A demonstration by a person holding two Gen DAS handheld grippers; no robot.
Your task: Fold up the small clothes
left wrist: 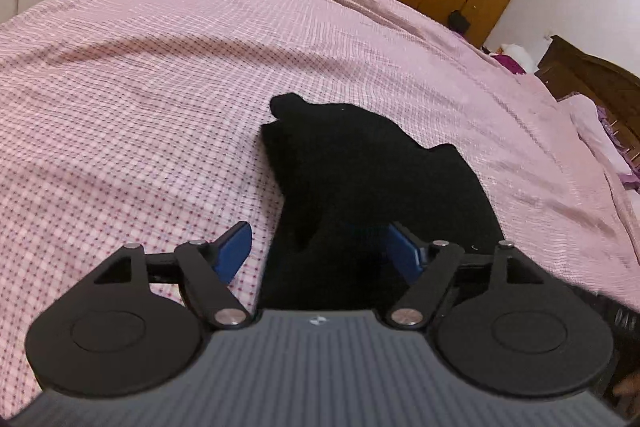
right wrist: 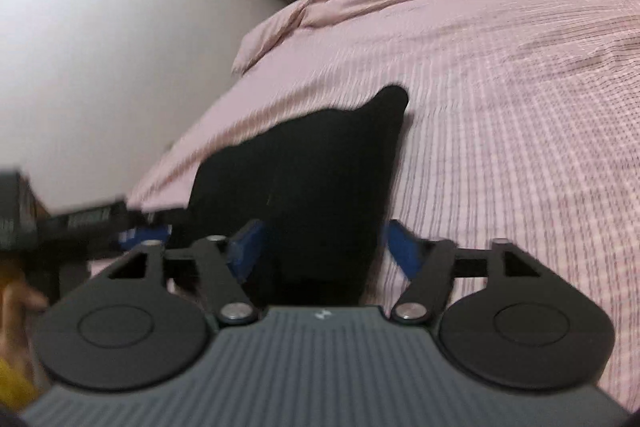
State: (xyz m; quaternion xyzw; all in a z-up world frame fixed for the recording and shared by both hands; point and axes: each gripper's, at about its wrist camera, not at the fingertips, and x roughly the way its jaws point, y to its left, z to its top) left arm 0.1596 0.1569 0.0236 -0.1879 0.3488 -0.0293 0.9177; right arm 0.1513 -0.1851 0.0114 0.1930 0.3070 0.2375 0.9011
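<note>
A small black knitted garment (left wrist: 360,179) is seen lying on a bed covered with a pink checked quilt (left wrist: 140,87), its near end reaching in between the blue pads of both pairs of tongs. The left tongs (left wrist: 320,251) are held with the jaws standing wide, no pad pressing on the cloth; the right tongs (right wrist: 324,247) are likewise spread apart, the fabric lying loose between them. In the right wrist view, which is blurred, the left tongs are glimpsed just beside the garment's left edge.

The cloth is judged to be light, soft and limp, with no stiffness of its own: it is expected to sag and bunch wherever it is lifted, and to cling slightly to the quilt. A hold at the two near corners or along one hemmed edge is thought best, where doubled layers can be pinched together. What kind of garment it is cannot be told.
</note>
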